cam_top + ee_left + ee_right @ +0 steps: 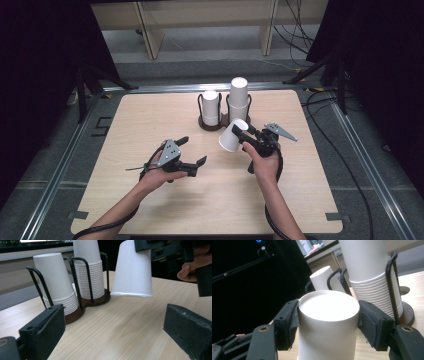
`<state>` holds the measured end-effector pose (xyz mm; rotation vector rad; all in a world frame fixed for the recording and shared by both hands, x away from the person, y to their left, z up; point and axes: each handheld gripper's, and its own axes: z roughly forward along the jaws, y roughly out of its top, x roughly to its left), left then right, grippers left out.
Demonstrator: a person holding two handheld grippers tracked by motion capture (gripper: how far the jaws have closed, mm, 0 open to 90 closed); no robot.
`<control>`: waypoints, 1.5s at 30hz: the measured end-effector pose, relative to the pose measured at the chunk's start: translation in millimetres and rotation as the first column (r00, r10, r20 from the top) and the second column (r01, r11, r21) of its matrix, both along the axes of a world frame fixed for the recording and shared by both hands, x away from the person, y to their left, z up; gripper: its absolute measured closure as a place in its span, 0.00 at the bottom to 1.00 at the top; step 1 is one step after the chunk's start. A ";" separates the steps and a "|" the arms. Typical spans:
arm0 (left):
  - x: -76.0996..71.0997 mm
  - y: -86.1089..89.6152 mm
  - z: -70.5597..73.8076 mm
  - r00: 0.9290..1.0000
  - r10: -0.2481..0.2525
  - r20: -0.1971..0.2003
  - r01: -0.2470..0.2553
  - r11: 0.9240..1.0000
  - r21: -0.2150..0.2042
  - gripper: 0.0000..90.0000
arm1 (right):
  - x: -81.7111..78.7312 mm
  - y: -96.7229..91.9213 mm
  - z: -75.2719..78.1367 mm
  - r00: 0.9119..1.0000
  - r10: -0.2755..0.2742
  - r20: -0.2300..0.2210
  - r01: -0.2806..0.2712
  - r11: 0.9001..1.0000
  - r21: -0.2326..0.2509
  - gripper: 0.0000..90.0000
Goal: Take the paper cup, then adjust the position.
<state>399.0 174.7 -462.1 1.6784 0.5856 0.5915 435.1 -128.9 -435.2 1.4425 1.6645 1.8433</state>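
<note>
Item under handling: one white paper cup (231, 136), pinched near its closed base by the right gripper (243, 133), one pad on each side of the wall. It is held clear of the tabletop (215, 200), tilted, open rim pointing down and away from the gripper.

Handling assessment: judged very light, thin-walled and easily crushed; the wall is smooth and could slip. The stiffened base ring, where the pads sit, is the soundest hold; light pressure advised.

Just beyond the right gripper stands the wire cup holder (221, 111) with two inverted stacks.

Left gripper (191, 151): spread wide, nothing between its pads, hovering low, aimed toward the held cup. Both forearms are extended forward, hands wrapped around the gripper handles.
</note>
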 end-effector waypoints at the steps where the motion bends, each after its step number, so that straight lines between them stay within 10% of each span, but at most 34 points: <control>1: -0.8 -0.9 0.4 1.000 -0.002 -0.003 0.002 1.000 0.000 0.04 | -0.8 -1.4 -0.5 1.000 0.003 -0.007 -0.003 1.000 0.026 0.40; 27: -7.3 -23.9 -2.0 1.000 -0.030 0.004 0.030 1.000 0.011 0.01 | 3.2 -3.7 -10.1 0.995 0.037 -0.092 -0.025 0.991 0.133 0.40; 45: 10.4 -48.9 -0.8 0.998 -0.057 0.002 0.057 0.998 0.010 0.00 | 3.7 -6.3 -15.7 0.982 0.066 -0.179 -0.016 0.963 0.268 0.40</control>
